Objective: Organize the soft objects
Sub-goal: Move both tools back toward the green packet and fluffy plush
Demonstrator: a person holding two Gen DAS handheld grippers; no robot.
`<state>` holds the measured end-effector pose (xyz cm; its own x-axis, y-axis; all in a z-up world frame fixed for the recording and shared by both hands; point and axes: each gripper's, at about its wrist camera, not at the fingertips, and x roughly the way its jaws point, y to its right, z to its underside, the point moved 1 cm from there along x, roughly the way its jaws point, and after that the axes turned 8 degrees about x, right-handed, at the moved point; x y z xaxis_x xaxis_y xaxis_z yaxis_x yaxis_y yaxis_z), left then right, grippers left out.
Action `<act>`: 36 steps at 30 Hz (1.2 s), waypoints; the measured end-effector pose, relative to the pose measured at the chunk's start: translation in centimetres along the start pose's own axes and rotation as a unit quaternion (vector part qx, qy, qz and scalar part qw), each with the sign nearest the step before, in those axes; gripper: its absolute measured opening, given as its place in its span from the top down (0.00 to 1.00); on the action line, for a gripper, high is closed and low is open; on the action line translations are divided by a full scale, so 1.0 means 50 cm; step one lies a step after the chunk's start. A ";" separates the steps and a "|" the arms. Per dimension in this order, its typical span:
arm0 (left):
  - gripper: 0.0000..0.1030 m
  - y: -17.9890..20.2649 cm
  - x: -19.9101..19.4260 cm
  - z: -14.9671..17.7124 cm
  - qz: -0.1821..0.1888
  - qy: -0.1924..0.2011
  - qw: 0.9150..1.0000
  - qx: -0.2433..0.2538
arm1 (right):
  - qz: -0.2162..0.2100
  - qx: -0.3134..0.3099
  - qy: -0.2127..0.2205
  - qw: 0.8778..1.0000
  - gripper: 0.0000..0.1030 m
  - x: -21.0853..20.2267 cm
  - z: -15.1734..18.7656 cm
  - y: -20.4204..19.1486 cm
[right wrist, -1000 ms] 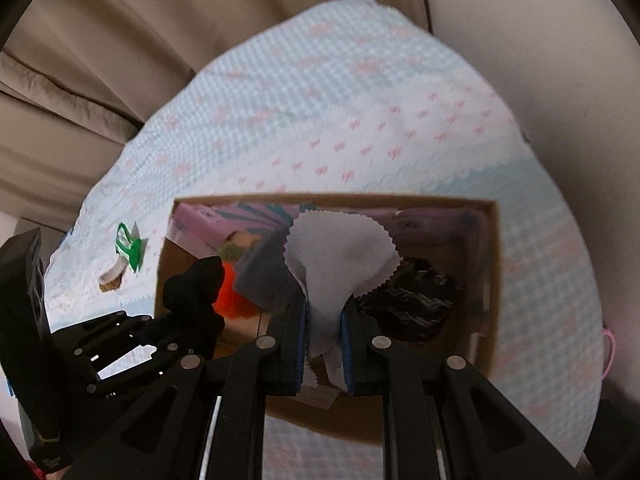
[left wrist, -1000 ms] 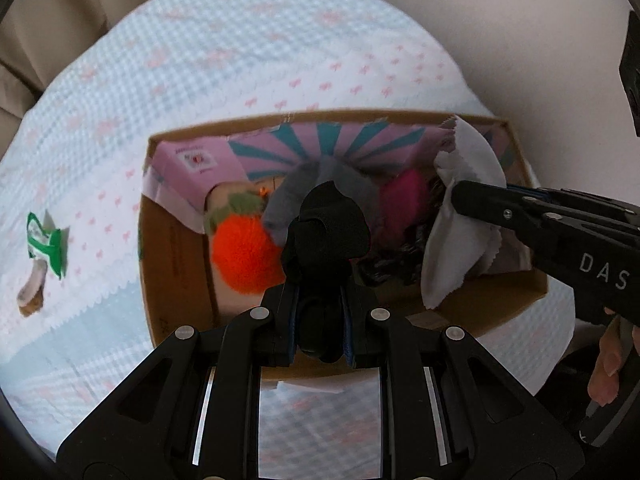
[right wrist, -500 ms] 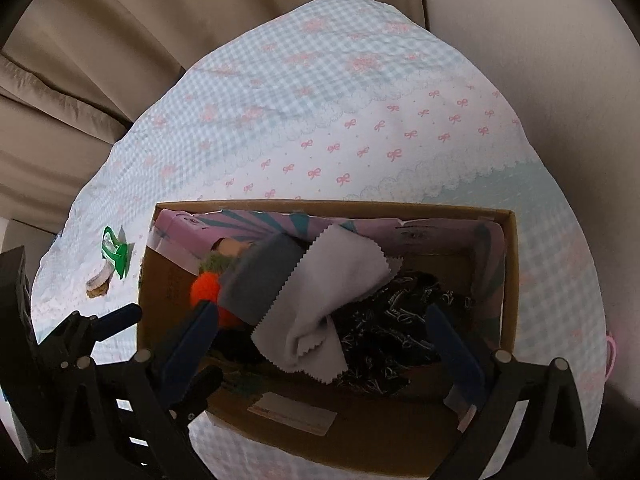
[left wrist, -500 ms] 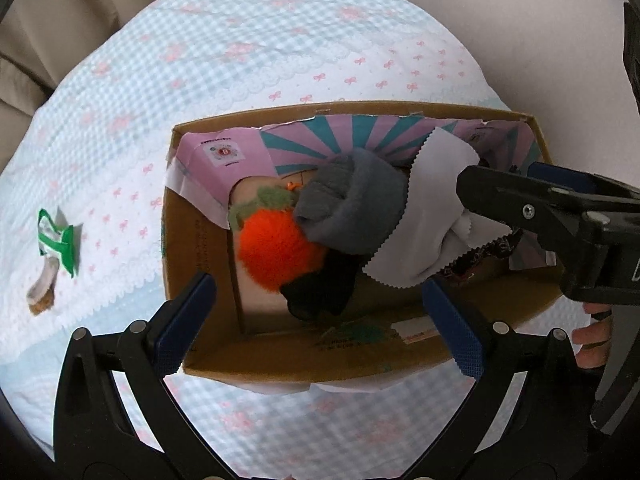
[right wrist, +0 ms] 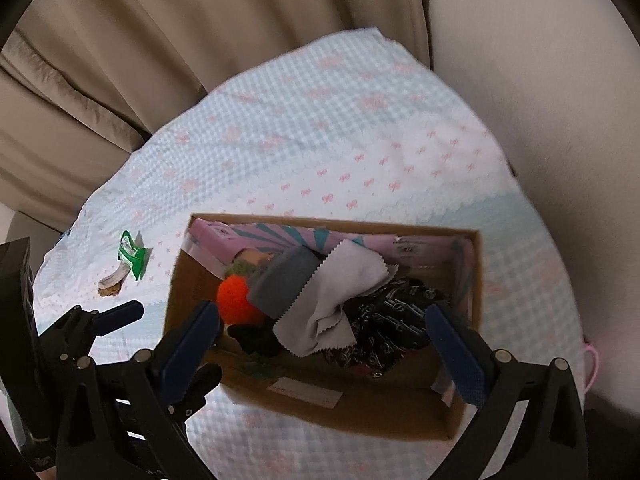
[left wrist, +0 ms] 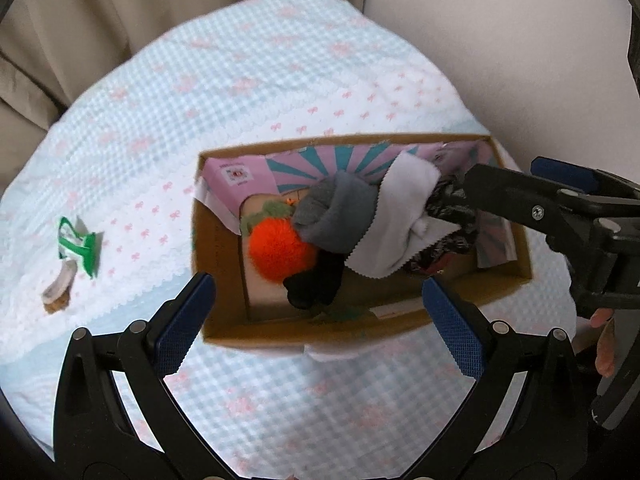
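Observation:
A cardboard box [left wrist: 224,332] [right wrist: 360,416] stands on the checked cloth and holds soft things. Inside lie an orange pom-pom [left wrist: 276,248] [right wrist: 234,300], a grey sock [left wrist: 340,216] [right wrist: 284,284], a white cloth with pinked edges [left wrist: 392,220] [right wrist: 340,292], a small black soft item [left wrist: 316,284] [right wrist: 256,340] and a black patterned fabric [right wrist: 384,328]. My left gripper [left wrist: 320,316] is open and empty above the box's near wall. My right gripper [right wrist: 324,340] is open and empty above the box; its finger [left wrist: 516,196] shows at the right of the left wrist view.
A green wrapper [left wrist: 78,248] [right wrist: 132,256] and a small brown-and-white scrap [left wrist: 60,288] [right wrist: 114,282] lie on the cloth left of the box. Beige curtains [right wrist: 160,60] hang behind the table. A pale wall [left wrist: 520,40] is at the right.
Both grippers opened and drew back upward. The left let go of the black soft item and the right let go of the white cloth; both now lie in the box.

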<state>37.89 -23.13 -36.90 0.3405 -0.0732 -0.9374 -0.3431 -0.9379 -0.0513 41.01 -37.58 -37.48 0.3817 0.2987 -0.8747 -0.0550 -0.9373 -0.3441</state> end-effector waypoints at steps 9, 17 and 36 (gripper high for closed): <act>0.00 -0.006 -0.200 0.041 -0.020 0.080 0.996 -0.017 | 0.037 -0.036 0.068 0.996 0.00 -0.189 0.034 -0.067; 0.00 -0.039 -0.374 0.115 -0.020 0.151 0.988 -0.036 | 0.072 -0.046 0.144 0.986 0.00 -0.353 0.109 -0.145; 0.00 -0.305 -0.610 0.348 -0.072 0.247 0.966 -0.038 | 0.091 -0.015 0.253 0.963 0.00 -0.482 0.322 -0.406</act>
<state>17.49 -0.67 -13.51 0.7625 -0.0745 -0.6426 -0.2015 -0.9713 -0.1265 18.05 -22.84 -14.90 0.7696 0.0096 -0.6384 -0.1398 -0.9731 -0.1832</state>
